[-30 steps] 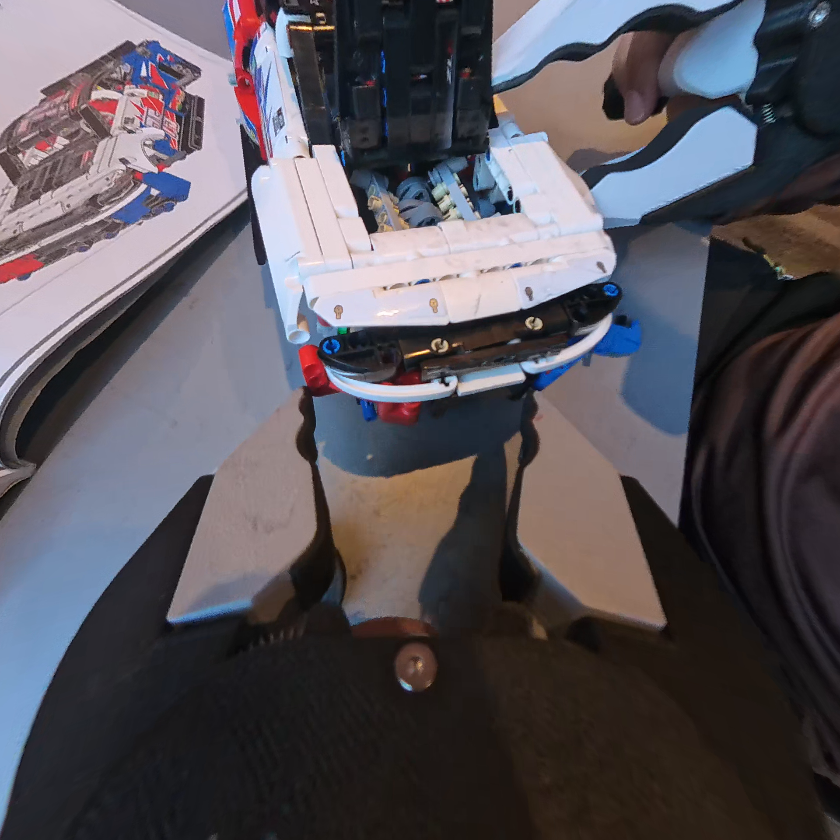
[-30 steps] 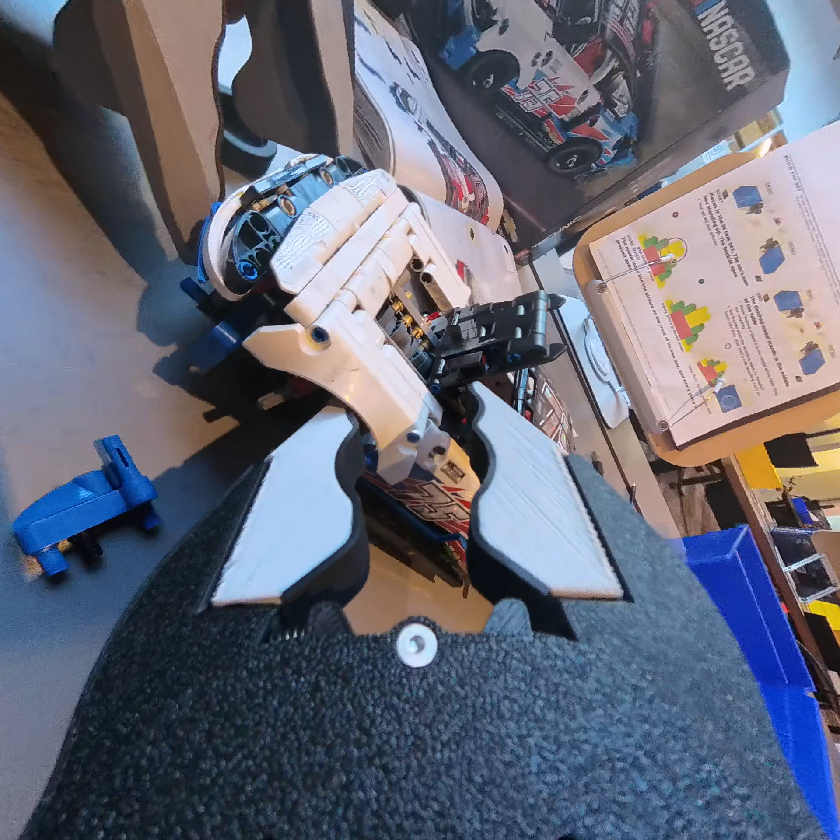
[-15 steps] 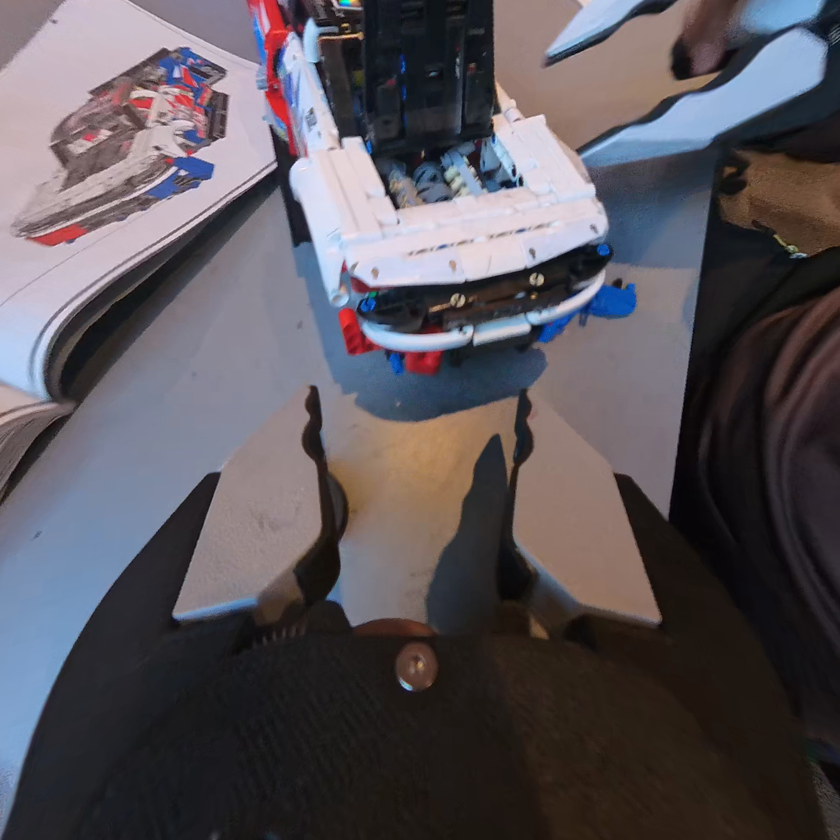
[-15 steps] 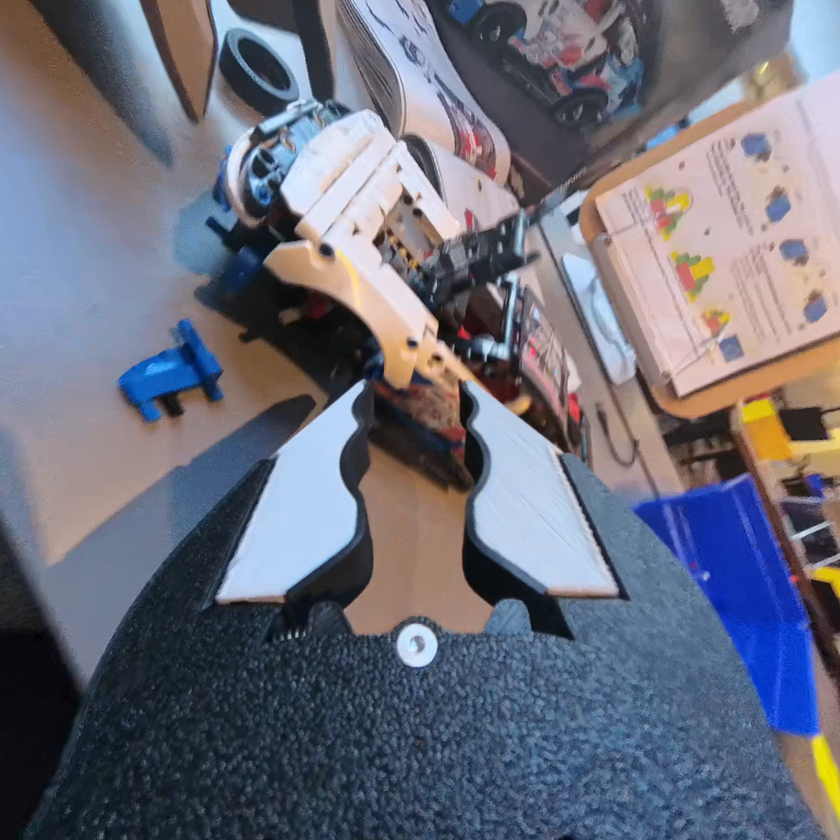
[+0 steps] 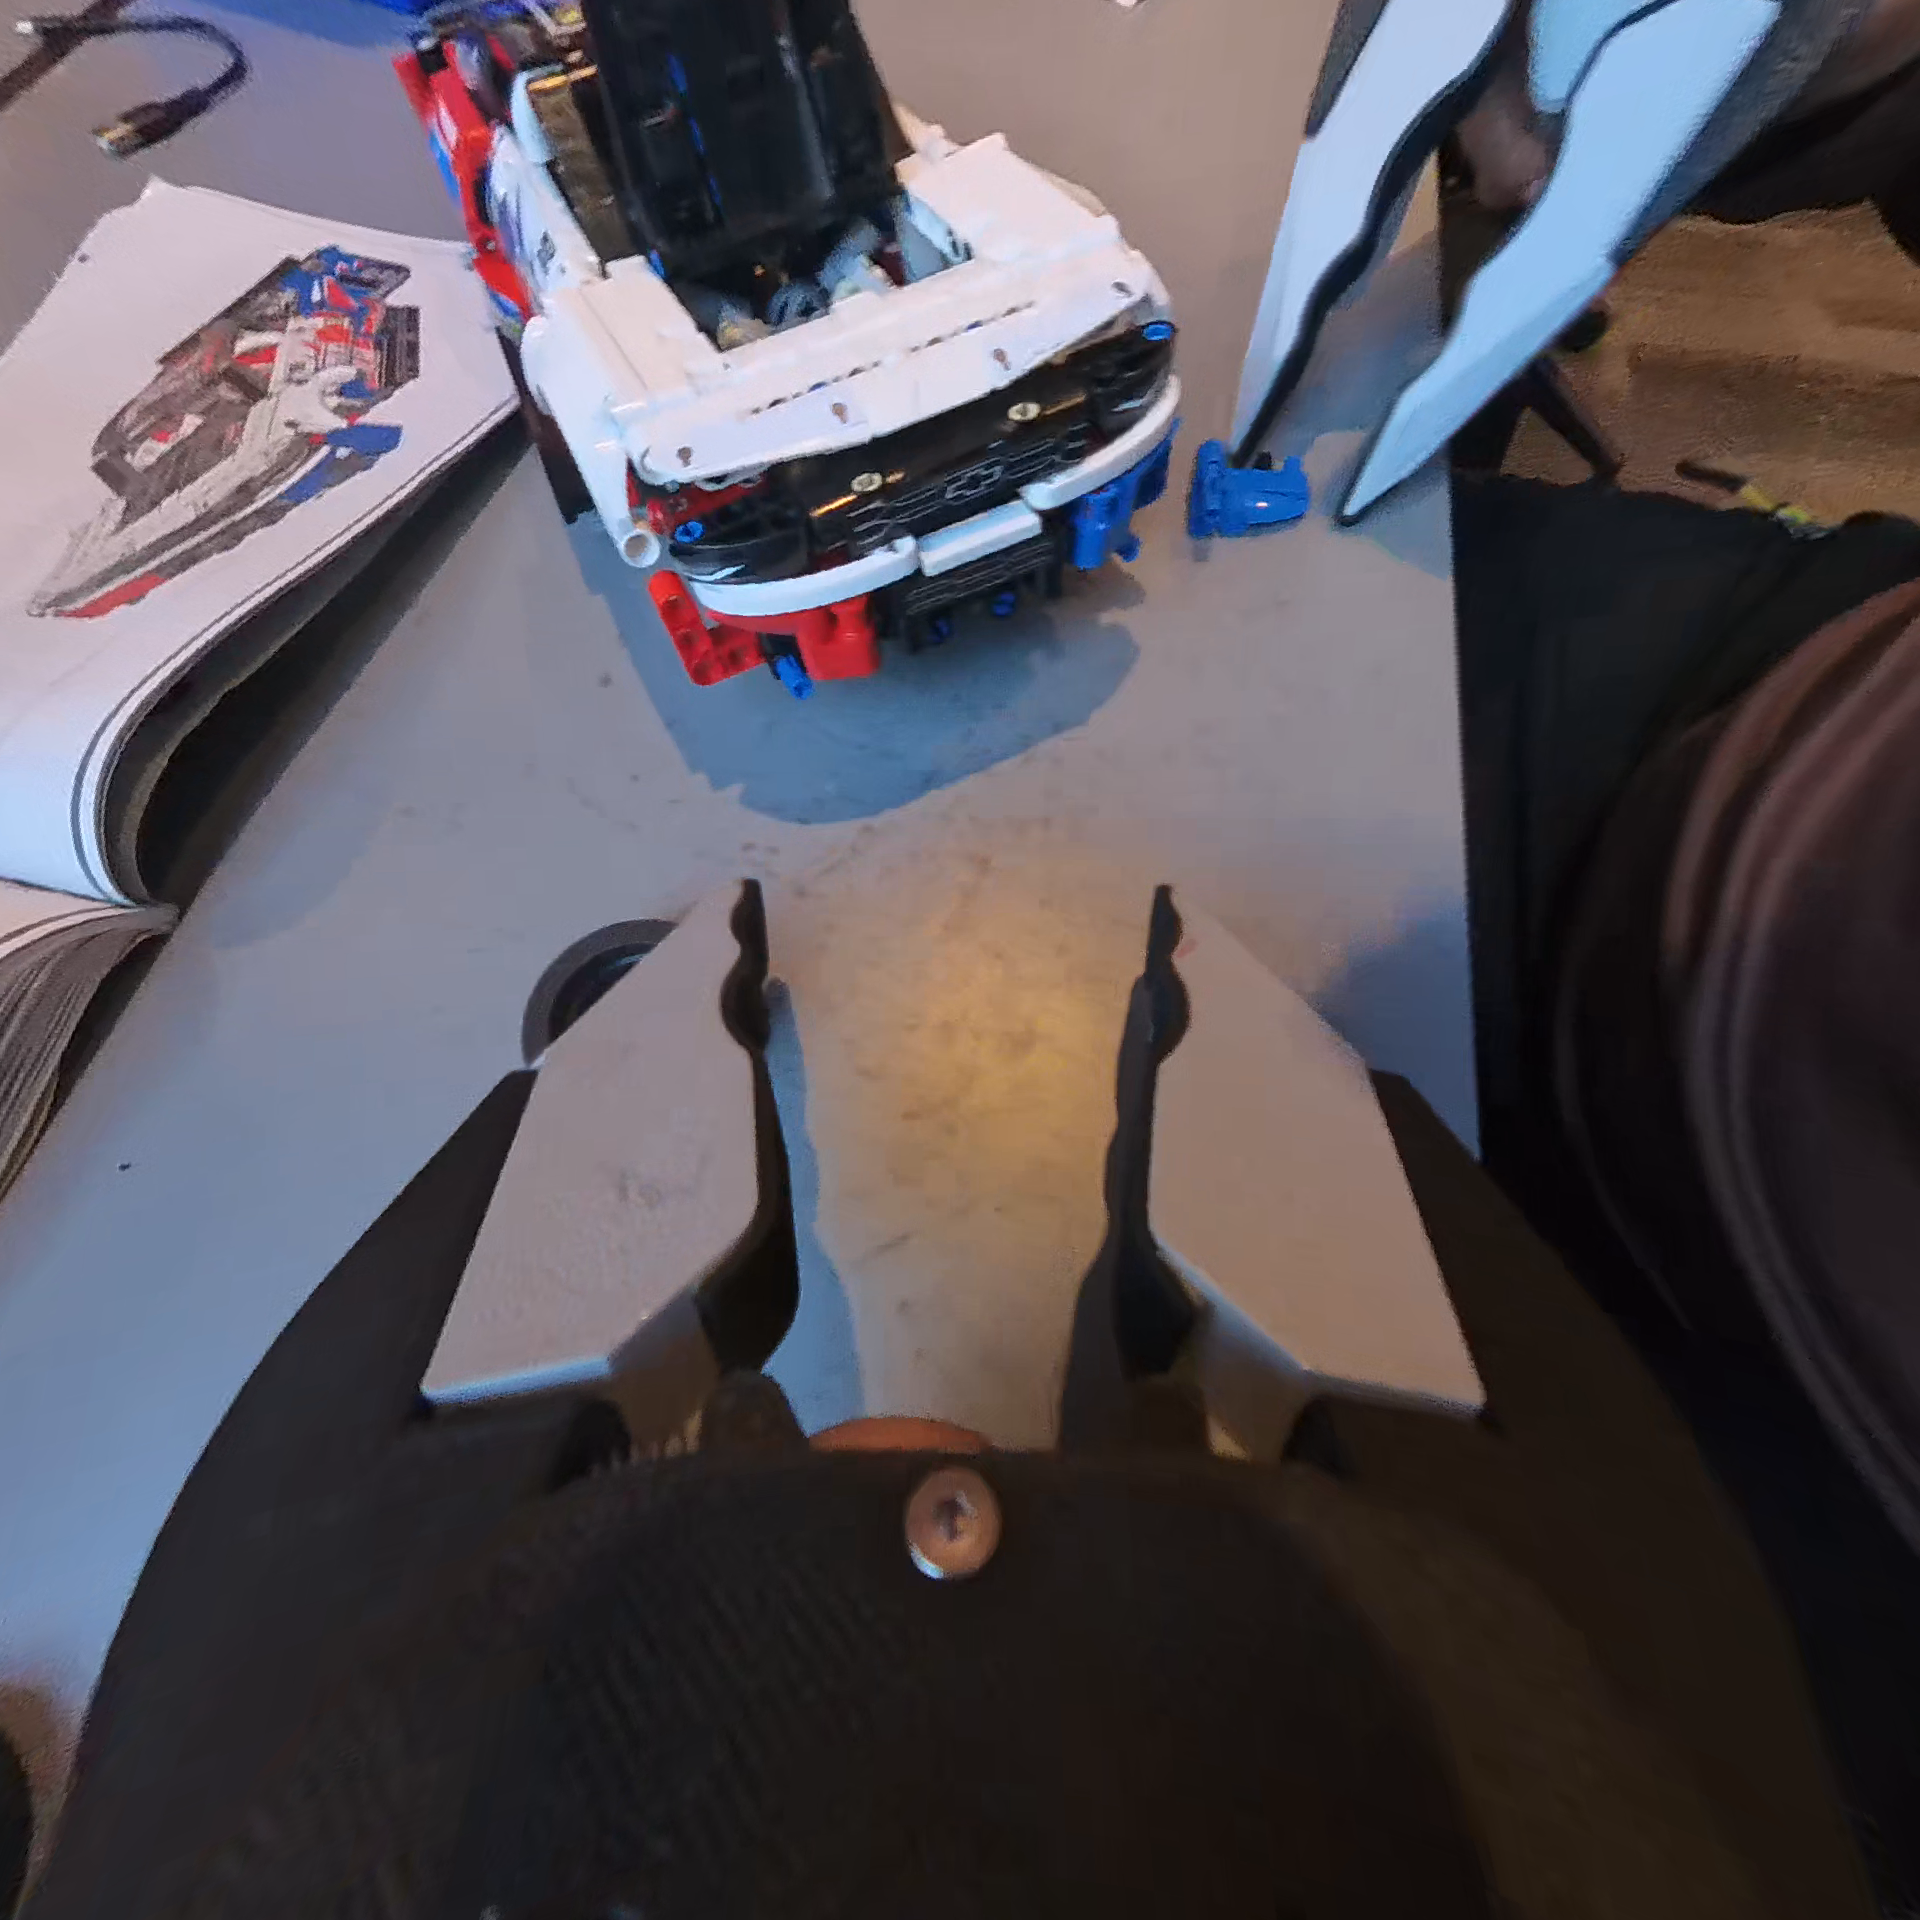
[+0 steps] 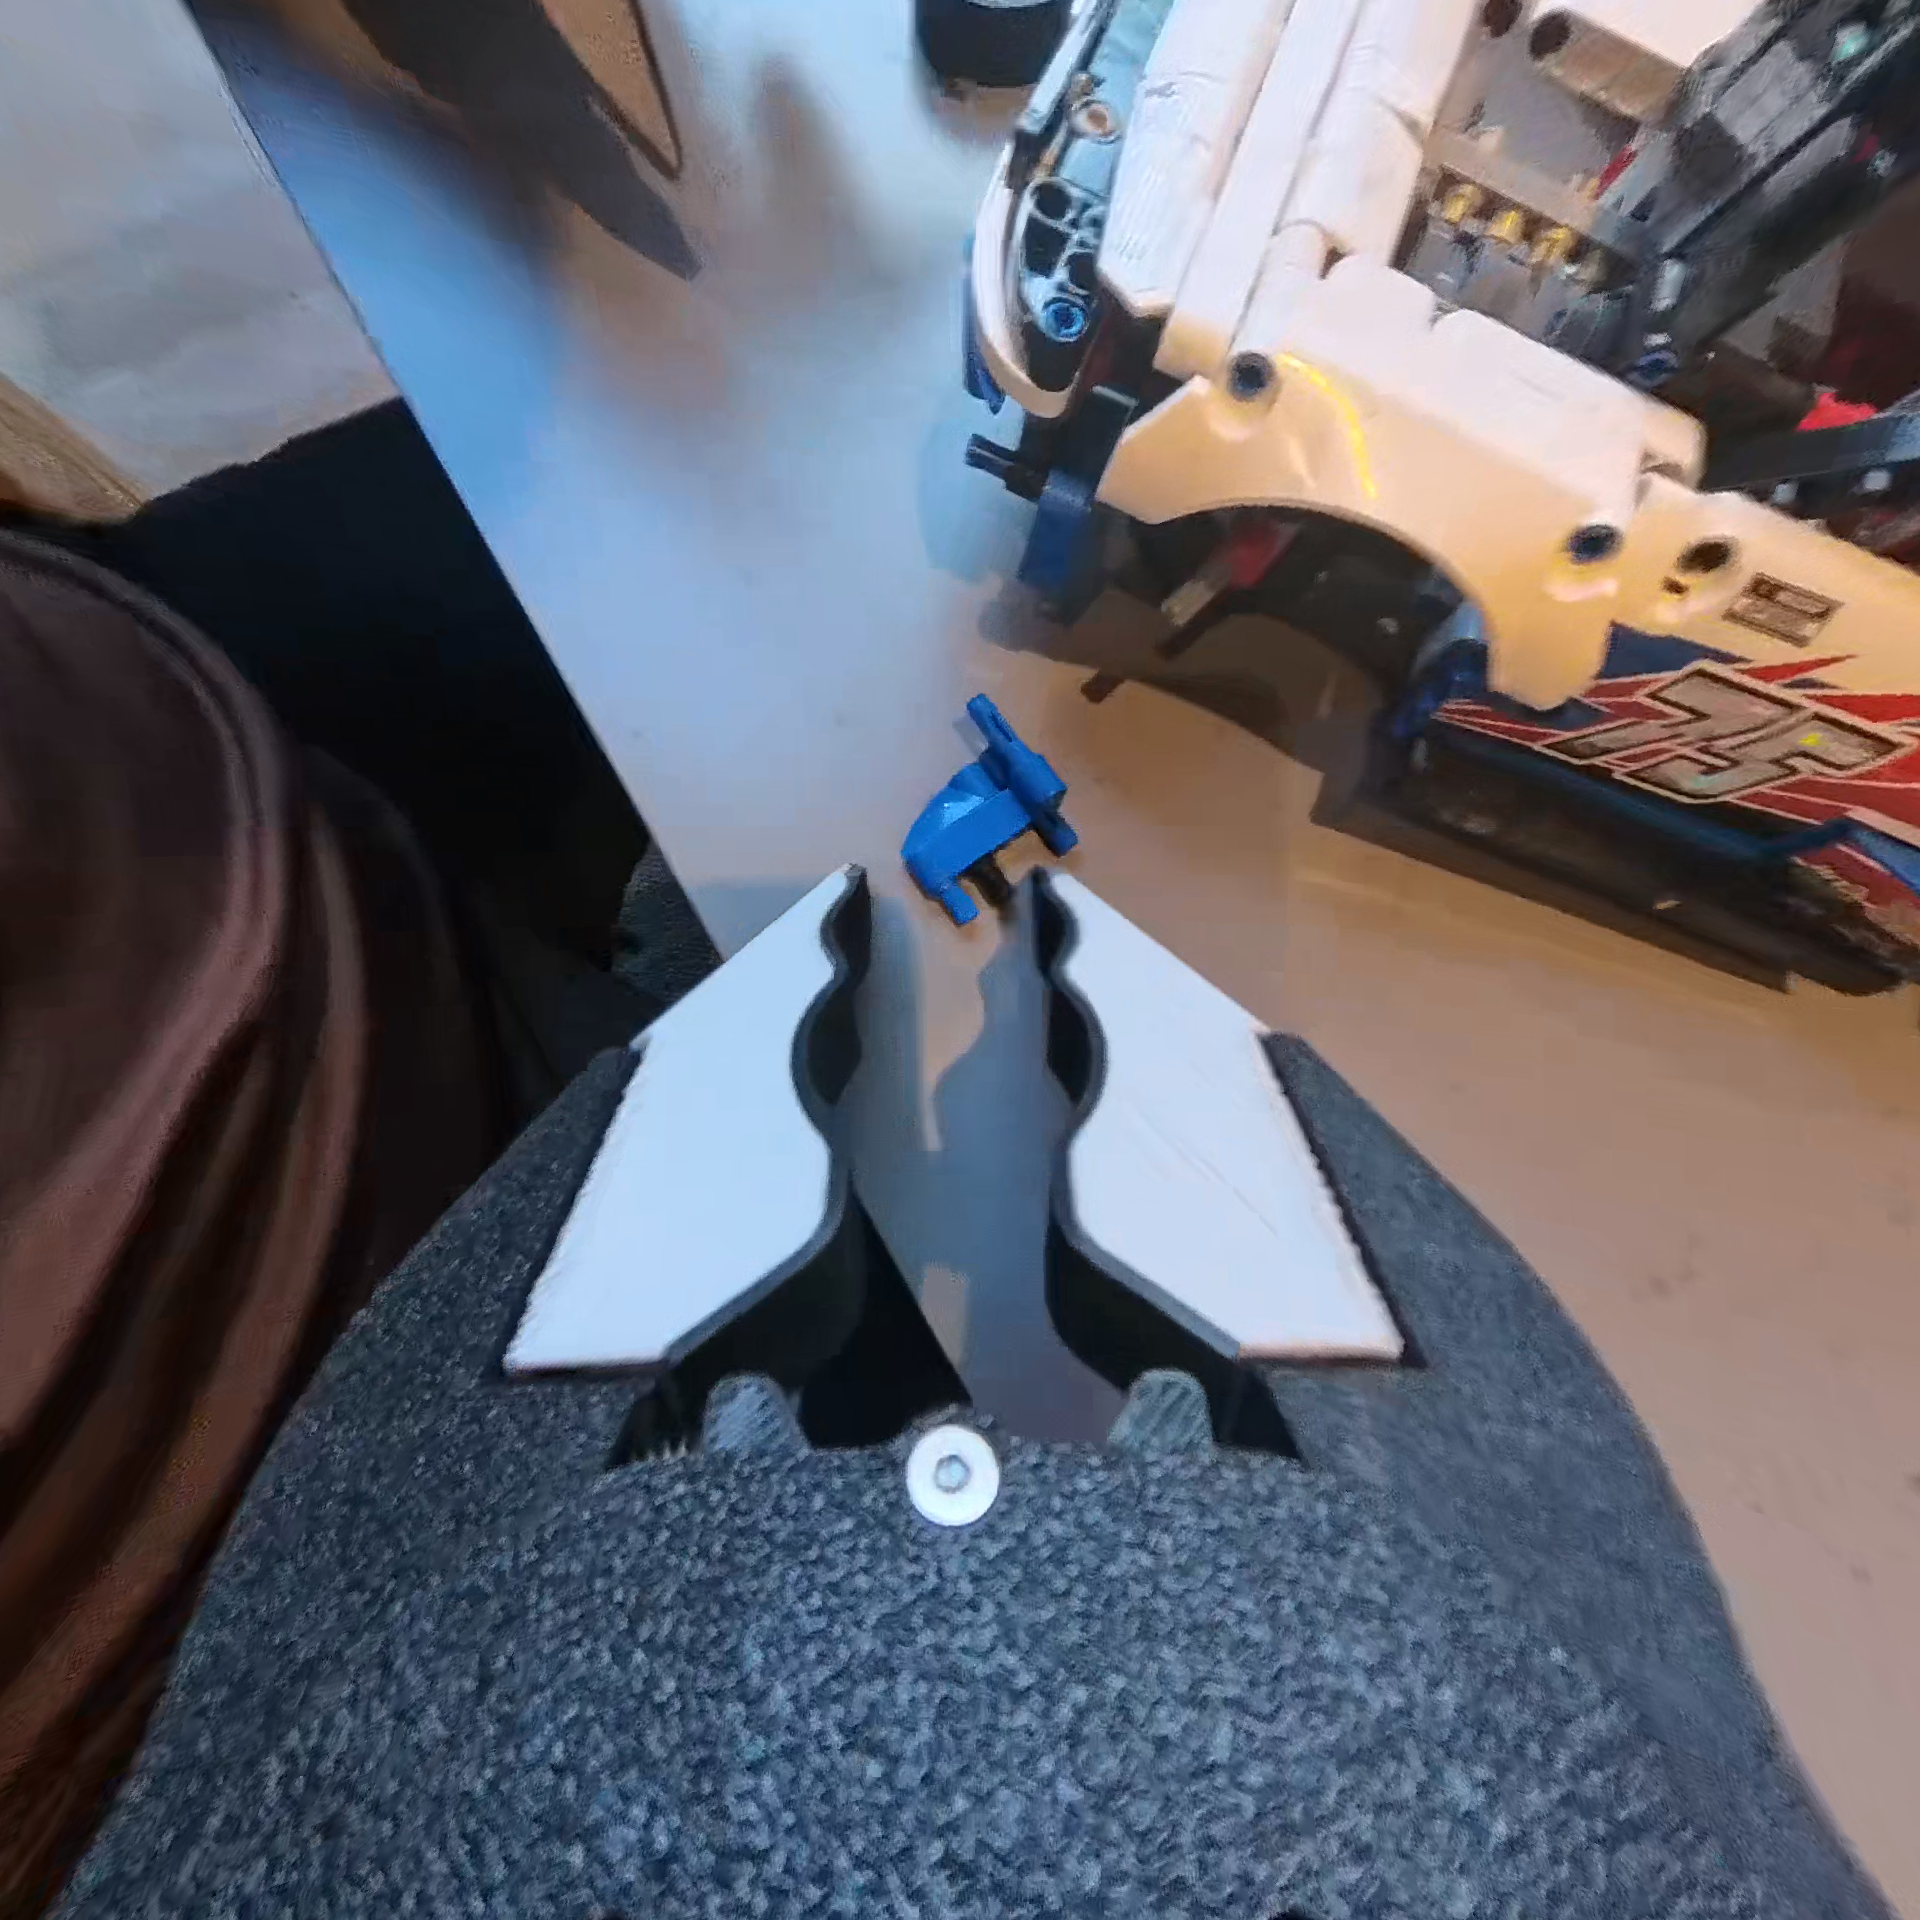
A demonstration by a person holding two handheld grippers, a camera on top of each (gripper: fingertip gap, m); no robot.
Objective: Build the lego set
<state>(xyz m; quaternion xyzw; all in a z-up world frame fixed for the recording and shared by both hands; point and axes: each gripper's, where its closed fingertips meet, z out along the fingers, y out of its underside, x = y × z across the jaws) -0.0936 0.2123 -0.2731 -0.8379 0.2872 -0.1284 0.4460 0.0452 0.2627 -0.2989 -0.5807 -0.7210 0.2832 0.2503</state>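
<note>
A white, red and blue lego race car with a raised black hood stands on the grey table, nose toward me; its side shows in the right wrist view. A loose blue lego piece lies on the table just right of the car's nose. My left gripper is open and empty, well short of the car. My right gripper is open, its tips just short of the blue piece; it also shows in the left wrist view pointing down at the piece.
An open instruction booklet lies left of the car. A black tyre sits beside my left finger, and another lies beyond the car. A cable lies at far left. A person's dark sleeve lies along the table's right edge. Left tips to right tips: about 15 centimeters.
My left gripper has pulled back from the car and opened wider. My right gripper has left the car's side and swung down to the loose blue piece.
</note>
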